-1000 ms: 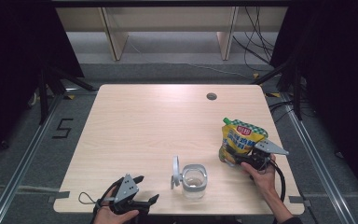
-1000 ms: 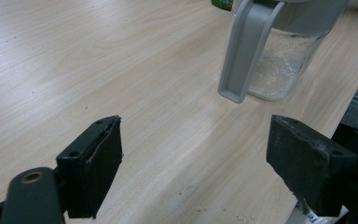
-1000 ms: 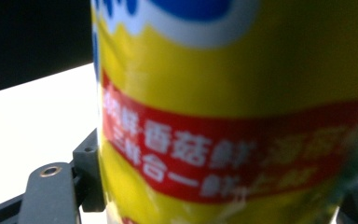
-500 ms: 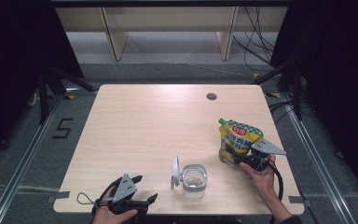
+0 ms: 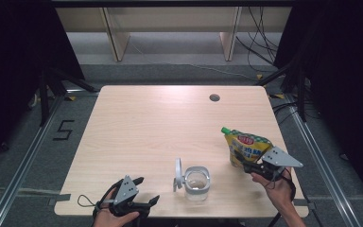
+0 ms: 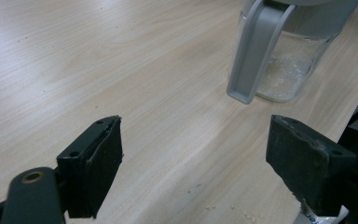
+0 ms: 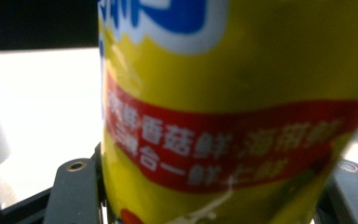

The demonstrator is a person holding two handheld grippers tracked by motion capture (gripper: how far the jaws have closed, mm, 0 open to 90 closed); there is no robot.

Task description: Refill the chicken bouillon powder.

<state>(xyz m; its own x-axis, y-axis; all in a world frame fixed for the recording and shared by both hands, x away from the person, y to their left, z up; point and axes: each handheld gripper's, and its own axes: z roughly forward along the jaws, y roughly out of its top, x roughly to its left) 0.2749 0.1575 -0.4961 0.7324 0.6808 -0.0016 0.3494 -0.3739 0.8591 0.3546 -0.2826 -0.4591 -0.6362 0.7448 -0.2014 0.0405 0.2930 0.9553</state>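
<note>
The yellow pouch (image 5: 246,147) with a green cap is held upright near the right edge of the counter (image 5: 151,127), clamped at its lower part between the right tongs (image 5: 244,164), whose jaws have just been closing on it. The left tongs (image 5: 145,191) are seen at the near edge towards the left corner, jaws wide apart with nothing between them. A clear jug (image 5: 196,182) with a grey handle stands near the near edge, between the two tongs.

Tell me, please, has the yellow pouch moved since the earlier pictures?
Yes. The yellow pouch, clamped in the right gripper, has shifted left, away from the table's right edge.
</note>
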